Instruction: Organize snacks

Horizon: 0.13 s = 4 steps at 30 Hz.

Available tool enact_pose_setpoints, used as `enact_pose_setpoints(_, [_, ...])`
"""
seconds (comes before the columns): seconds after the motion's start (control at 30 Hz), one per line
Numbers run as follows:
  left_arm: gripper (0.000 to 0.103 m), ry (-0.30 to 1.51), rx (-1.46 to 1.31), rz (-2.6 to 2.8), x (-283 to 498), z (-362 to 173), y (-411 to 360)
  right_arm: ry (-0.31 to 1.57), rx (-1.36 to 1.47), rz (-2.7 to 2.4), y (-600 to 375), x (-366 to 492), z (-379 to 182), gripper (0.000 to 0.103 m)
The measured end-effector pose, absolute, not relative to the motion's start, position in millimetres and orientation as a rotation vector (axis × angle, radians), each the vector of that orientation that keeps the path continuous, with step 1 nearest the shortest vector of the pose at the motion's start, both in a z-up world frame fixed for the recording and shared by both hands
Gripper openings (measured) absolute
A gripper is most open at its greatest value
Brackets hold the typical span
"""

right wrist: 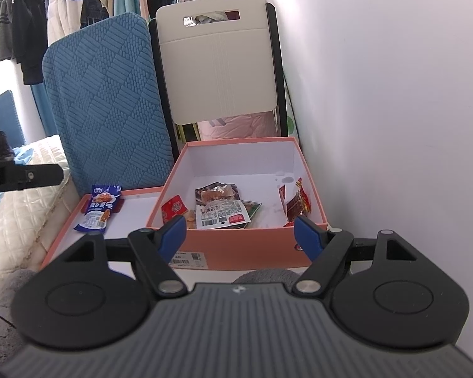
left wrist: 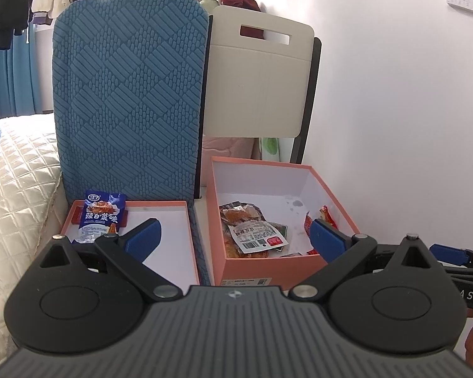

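A pink box [left wrist: 268,266] [right wrist: 236,247] holds several snack packets, among them a clear packet with a white label [left wrist: 255,233] [right wrist: 220,211] and red packets at its right wall [right wrist: 296,203]. Its shallow lid [left wrist: 170,217] [right wrist: 69,223] lies to the left with a blue snack packet [left wrist: 101,217] [right wrist: 99,209] at its far left end. My left gripper [left wrist: 236,239] is open and empty, low in front of the box and lid. My right gripper [right wrist: 239,236] is open and empty in front of the box's near wall.
A blue textured cushion [left wrist: 129,94] [right wrist: 110,100] stands upright behind the lid. A cream chair back [left wrist: 258,85] [right wrist: 217,56] stands behind the box. A white wall [left wrist: 394,126] is close on the right. A quilted bed [left wrist: 12,189] lies on the left.
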<state>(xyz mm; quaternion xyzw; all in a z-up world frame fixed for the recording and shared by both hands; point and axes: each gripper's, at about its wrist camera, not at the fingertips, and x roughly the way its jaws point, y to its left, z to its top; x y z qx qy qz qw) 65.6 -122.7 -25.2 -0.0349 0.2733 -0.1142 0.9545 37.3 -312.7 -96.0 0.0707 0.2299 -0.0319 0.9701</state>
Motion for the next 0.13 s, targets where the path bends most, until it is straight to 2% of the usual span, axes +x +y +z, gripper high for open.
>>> enact_pose_setpoints(0.13, [0.102,0.555,-0.071,-0.232,65.0,-24.6,-123.0,0.462,0.144,-0.065,-313.3,37.0,-95.3,0.077])
